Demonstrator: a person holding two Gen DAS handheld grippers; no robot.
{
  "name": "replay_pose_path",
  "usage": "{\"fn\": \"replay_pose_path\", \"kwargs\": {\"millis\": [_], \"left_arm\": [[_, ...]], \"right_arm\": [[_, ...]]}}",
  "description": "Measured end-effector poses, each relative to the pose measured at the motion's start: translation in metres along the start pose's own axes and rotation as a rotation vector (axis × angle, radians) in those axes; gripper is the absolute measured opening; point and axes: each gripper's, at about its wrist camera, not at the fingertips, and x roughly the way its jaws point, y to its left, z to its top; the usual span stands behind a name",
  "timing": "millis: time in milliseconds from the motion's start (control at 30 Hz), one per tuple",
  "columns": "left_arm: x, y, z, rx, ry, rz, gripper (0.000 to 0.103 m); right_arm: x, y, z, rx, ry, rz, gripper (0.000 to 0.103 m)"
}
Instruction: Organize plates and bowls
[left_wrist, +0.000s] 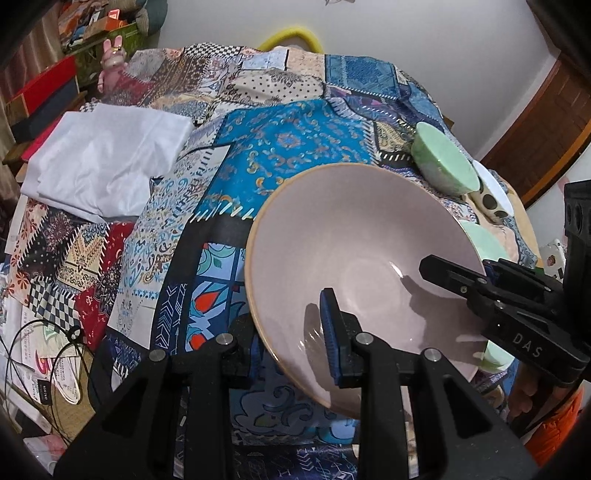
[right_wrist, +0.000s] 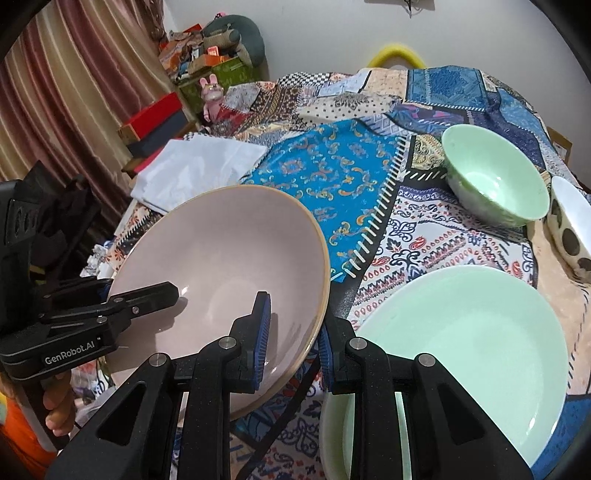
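A large pale pink bowl with a tan rim is held tilted above the patchwork tablecloth; it also shows in the right wrist view. My left gripper is shut on its near-left rim. My right gripper is shut on its opposite rim and shows in the left wrist view. The left gripper shows in the right wrist view. A pale green plate lies to the right of the pink bowl. A green bowl stands behind it, and also shows in the left wrist view.
A white spotted bowl stands at the right table edge. Folded white cloth lies at the left of the table. Boxes and clutter stand beyond the far left edge. Cables hang at the near left.
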Motion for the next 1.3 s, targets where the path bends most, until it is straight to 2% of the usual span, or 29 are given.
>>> {"fn": "replay_pose_path", "kwargs": {"millis": [467, 733, 900, 967, 1033, 1267, 1300], "left_arm": [[0.018, 0.006, -0.006, 0.002, 0.03, 0.01, 0.028], [-0.001, 0.009, 0.002, -0.015, -0.021, 0.049, 0.028], [-0.015, 0.007, 0.008, -0.018, -0.046, 0.065, 0.028], [-0.024, 0.001, 0.011, -0.005, -0.068, 0.07, 0.031], [-0.033, -0.009, 0.015, 0.013, -0.098, 0.07, 0.039], [-0.053, -0.051, 0.035, 0.086, -0.163, 0.055, 0.049], [-0.055, -0.06, 0.039, 0.098, -0.176, 0.053, 0.053]], "right_arm": [[0.015, 0.0, 0.0, -0.022, 0.047, -0.011, 0.025], [0.004, -0.007, 0.0, -0.034, 0.021, -0.026, 0.025], [-0.015, -0.014, 0.003, -0.033, -0.026, -0.026, 0.025], [-0.023, -0.019, 0.005, -0.031, -0.047, -0.032, 0.025], [-0.032, -0.025, 0.008, -0.023, -0.069, -0.037, 0.025], [-0.064, -0.055, 0.012, -0.009, -0.138, -0.094, 0.029], [-0.068, -0.061, 0.012, -0.008, -0.142, -0.107, 0.029]]}}
